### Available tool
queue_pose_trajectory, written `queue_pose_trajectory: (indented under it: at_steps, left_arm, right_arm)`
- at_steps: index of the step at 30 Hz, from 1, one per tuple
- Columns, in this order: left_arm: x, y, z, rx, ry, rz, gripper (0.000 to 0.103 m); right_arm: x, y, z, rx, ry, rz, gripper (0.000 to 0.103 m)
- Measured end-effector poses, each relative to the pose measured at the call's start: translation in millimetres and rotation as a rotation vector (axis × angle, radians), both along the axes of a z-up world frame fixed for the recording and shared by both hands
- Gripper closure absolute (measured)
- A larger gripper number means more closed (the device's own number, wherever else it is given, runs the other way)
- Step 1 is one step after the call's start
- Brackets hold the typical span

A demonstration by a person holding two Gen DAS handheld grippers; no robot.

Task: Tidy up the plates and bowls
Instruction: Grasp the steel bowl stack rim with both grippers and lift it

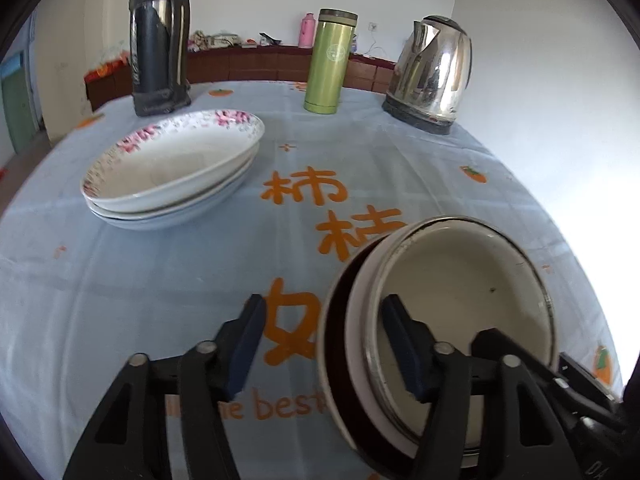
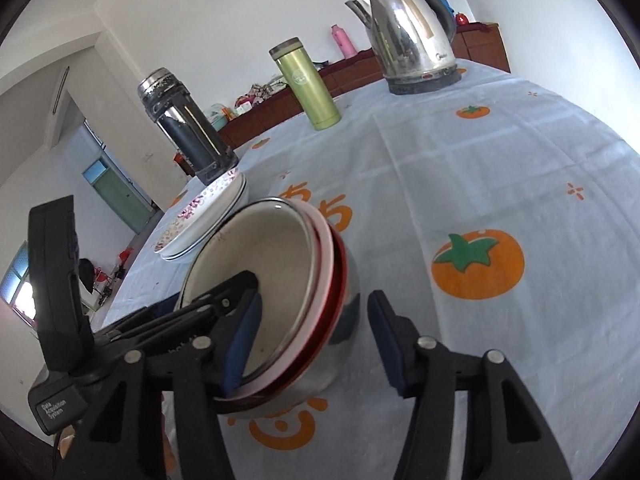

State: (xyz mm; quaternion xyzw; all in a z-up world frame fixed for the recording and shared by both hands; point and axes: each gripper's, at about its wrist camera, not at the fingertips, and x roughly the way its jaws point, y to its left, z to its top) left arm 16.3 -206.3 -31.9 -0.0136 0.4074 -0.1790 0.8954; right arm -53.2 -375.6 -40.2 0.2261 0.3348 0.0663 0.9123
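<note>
Near the worktop's [image 1: 160,280] front edge, nested bowls [image 1: 460,300] sit tilted, each tongs straddling an opposite rim: left tongs [image 1: 324,344] and right tongs [image 2: 316,344] gape, not yet pinching. Uneven closing could slip the stack apart. Plates [image 1: 172,176] are stacked well apart.

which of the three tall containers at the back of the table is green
The middle one: the slim green cylindrical flask, standing between the dark steel thermos and the shiny steel electric kettle. The other two are metallic, not green.
</note>
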Motion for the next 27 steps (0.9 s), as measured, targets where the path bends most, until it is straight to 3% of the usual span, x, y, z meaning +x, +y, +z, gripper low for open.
queue_pose_trajectory:
  at_steps: [7,21,27]
  left_arm:
    - [-1.6,-2.6,-0.9,-0.071,0.021,-0.03,0.068]
    - [-7.9,1.2,1.9,-0.055,0.015,-0.007,0.068]
    - [-15.0,4.4,11.2,-0.03,-0.039,0.011,0.068]
  right_arm:
    - [0.4,-1.9,-0.8,0.023,0.0,-0.009,0.051]
    - [-1.1,-1.4,-0.2,0.035,0.001,-0.002,0.053]
    - [-1.6,9.5,-0.3,-0.008,0.006,0.013,0.058]
